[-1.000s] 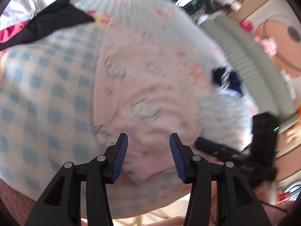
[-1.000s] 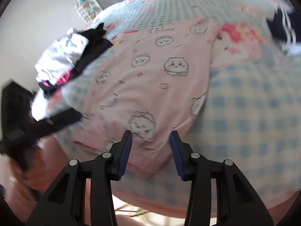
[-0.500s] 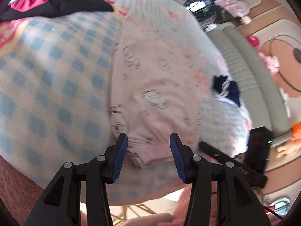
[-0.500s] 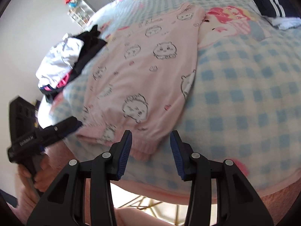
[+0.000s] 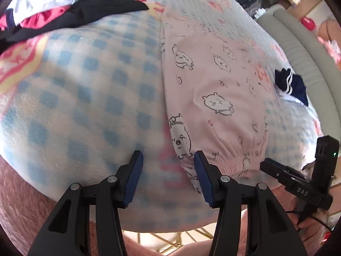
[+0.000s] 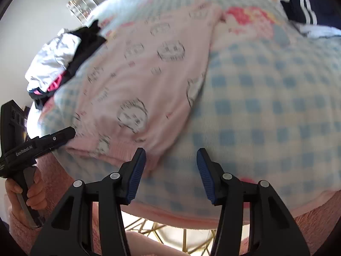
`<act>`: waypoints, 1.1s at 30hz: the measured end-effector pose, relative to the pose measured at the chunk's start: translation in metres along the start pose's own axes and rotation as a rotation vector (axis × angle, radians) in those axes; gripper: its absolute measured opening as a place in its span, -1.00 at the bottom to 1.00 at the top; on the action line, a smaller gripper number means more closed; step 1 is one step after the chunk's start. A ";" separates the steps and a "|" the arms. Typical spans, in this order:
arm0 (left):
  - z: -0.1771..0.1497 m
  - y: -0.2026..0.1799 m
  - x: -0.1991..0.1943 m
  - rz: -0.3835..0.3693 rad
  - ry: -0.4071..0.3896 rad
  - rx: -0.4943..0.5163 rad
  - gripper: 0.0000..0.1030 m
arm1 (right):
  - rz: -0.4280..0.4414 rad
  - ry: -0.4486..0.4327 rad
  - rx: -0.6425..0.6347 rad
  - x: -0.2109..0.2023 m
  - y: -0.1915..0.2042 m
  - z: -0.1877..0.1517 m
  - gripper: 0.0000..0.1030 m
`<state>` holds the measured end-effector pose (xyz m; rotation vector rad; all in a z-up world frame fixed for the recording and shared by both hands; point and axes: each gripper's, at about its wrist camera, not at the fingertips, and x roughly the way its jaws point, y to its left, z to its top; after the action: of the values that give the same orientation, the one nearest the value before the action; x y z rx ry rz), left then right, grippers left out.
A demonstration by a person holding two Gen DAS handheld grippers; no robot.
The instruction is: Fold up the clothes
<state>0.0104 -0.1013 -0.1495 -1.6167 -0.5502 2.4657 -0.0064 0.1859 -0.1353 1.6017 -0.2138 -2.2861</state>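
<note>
The left gripper (image 5: 168,164) has its blue-padded fingers (image 5: 134,175) parted and widening, with only the checked blanket (image 5: 85,98) showing in the gap; the right-hand finger's tip sits just beside the gathered waistband edge of the pink pyjama trousers (image 5: 213,89) without pressing on it. The right gripper (image 6: 171,162) likewise has its fingers (image 6: 136,170) spreading apart, nothing clamped between them; its left finger stands just beside the near hem corner of the same garment (image 6: 145,81), which looks blurred in this view.

The pink trousers, printed with small cartoon faces, lie spread flat along the blue-and-white checked blanket on the bed, waistband end nearest the cameras. A pile of black, white and red clothes (image 5: 64,4) sits at the blanket's far left. A dark navy garment with white stripes (image 5: 292,87) lies well apart on the right. A hand (image 6: 32,194) in a fluffy pink sleeve (image 6: 23,224) holds the left tool's grip.
</note>
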 end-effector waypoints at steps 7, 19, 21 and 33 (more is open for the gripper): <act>-0.005 0.016 -0.011 -0.233 -0.064 -0.117 0.13 | 0.163 -0.091 0.033 -0.020 -0.012 -0.006 0.04; -0.010 0.010 0.002 -0.293 -0.040 -0.108 0.13 | 0.151 -0.081 0.065 0.006 0.003 -0.003 0.10; -0.012 0.007 0.005 -0.271 -0.033 -0.094 0.13 | 0.096 -0.100 0.085 0.005 -0.001 0.002 0.10; -0.013 0.014 0.020 -0.339 0.008 -0.188 0.02 | 0.253 -0.027 0.103 0.011 -0.010 0.010 0.01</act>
<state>0.0155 -0.1049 -0.1767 -1.4488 -0.9912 2.2113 -0.0207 0.1905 -0.1449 1.4968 -0.5176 -2.1323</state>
